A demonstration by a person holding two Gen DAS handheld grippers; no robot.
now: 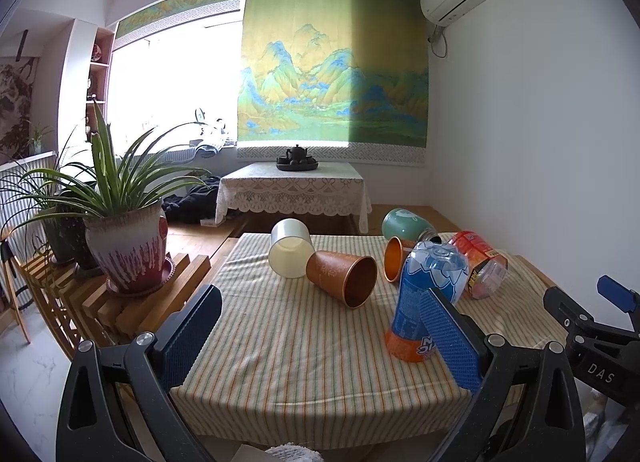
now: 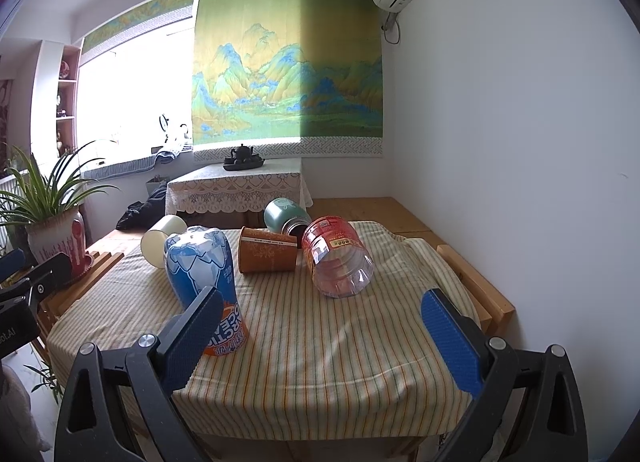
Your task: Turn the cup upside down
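A blue printed cup (image 1: 424, 294) stands upside down on the striped tablecloth (image 1: 288, 346), orange rim down; in the right wrist view the same blue cup (image 2: 204, 274) is at front left. Lying on their sides are a white cup (image 1: 290, 248), a brown cup (image 1: 342, 274), a second brown cup (image 1: 394, 264), a green cup (image 1: 404, 223) and a clear red cup (image 1: 480, 268). My left gripper (image 1: 320, 342) is open over the cloth, its right finger in front of the blue cup. My right gripper (image 2: 324, 342) is open, the clear red cup (image 2: 340, 258) lying beyond it.
Potted plants (image 1: 124, 250) stand on a slatted wooden stand left of the table. A lace-covered low table (image 1: 292, 185) with a black teapot is behind. A white wall runs along the right. The cloth hangs over the table's front edge (image 2: 320, 402).
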